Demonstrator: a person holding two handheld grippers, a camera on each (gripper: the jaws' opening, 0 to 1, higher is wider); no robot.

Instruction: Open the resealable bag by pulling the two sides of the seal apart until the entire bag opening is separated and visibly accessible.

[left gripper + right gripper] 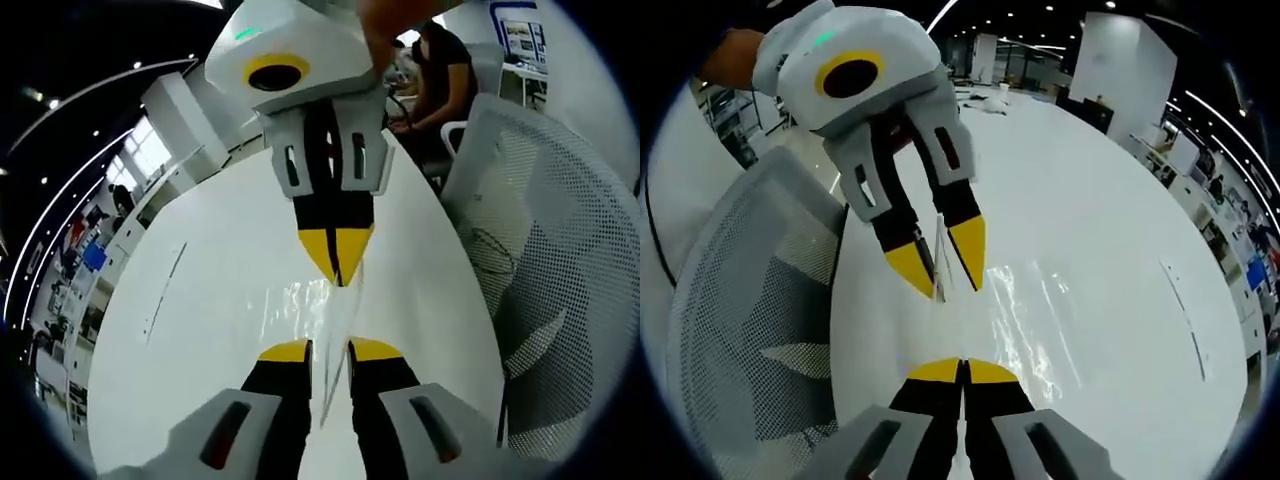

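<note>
The clear resealable bag hangs as a thin glinting film over the white table, stretched between the two grippers. My right gripper comes down from the top of the left gripper view with its yellow tips pinched together on the bag's upper edge. My left gripper has its jaws a little apart, and the bag's edge runs through the gap. In the right gripper view, my right gripper is shut at the bottom. My left gripper is opposite it, jaws apart around the film of the bag.
A grey mesh office chair stands against the table's edge, also seen as the mesh chair. A person sits at the table's far end. Desks and screens line the room beyond.
</note>
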